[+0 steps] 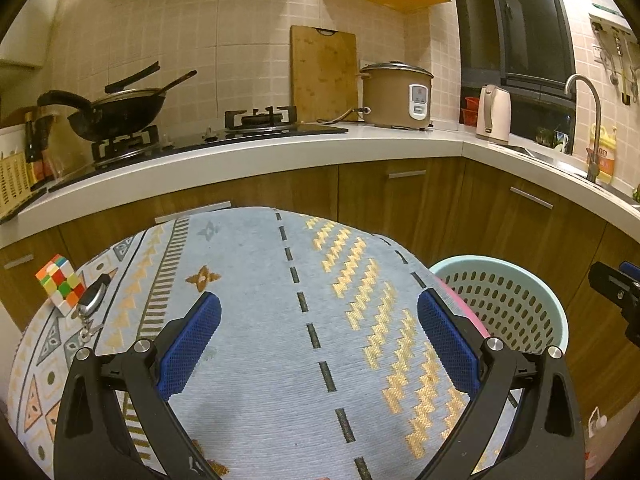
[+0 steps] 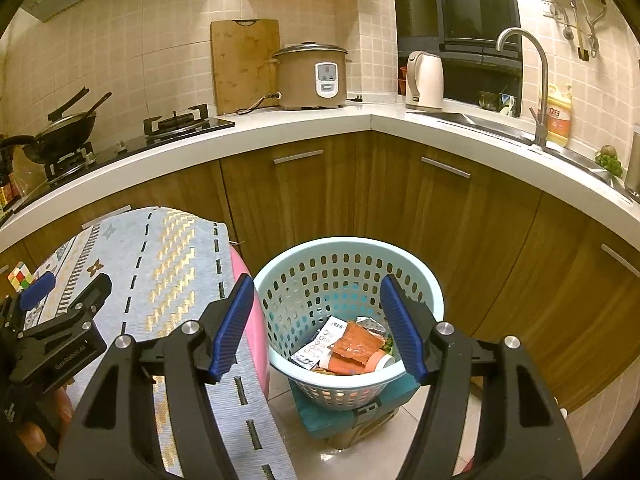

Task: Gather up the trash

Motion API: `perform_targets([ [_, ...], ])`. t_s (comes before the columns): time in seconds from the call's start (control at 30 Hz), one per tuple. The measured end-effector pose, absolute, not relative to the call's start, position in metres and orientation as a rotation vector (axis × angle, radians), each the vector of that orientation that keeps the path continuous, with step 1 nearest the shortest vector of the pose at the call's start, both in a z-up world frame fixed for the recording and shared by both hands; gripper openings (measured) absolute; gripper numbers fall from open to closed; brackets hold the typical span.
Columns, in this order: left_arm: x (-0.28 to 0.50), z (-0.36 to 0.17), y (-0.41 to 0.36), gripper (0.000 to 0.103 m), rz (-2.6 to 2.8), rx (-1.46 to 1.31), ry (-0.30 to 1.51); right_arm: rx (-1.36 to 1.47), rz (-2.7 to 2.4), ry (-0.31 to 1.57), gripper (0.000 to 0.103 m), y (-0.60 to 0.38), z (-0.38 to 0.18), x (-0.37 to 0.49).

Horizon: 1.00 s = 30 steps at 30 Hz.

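A pale green perforated trash basket [image 2: 424,280] stands on the floor to the right of a cloth-covered table [image 2: 160,264]. It holds an orange paper cup [image 2: 352,354], white wrappers [image 2: 320,340] and other scraps. My right gripper [image 2: 320,328] is open and empty above the basket's mouth. My left gripper [image 1: 318,340] is open and empty over the patterned tablecloth [image 1: 260,320]. The basket also shows in the left wrist view [image 1: 508,304], at the table's right. The left gripper also shows in the right wrist view [image 2: 64,300], at the left.
A Rubik's cube [image 1: 60,282] and a car key with keyring [image 1: 92,300] lie at the table's left edge. A counter [image 1: 320,148] runs behind with a wok [image 1: 108,112], stove, rice cooker [image 1: 396,96], kettle [image 1: 494,114] and sink tap [image 2: 532,80]. The basket rests on a teal stool [image 2: 344,416].
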<state>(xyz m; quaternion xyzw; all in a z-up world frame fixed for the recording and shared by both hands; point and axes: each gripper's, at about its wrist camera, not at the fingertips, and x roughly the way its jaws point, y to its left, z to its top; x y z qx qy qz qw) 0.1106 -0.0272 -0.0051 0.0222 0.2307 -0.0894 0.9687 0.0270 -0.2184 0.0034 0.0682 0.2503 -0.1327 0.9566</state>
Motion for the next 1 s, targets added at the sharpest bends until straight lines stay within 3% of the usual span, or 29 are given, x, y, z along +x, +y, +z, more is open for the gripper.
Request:
perform_targets([
  [1.0,0.1126,-0.0064,-0.0242,0.095,-0.179,0.024,0.484,0.131,-0.249,0.524,0.062,-0.2212,0.0,0.0307],
])
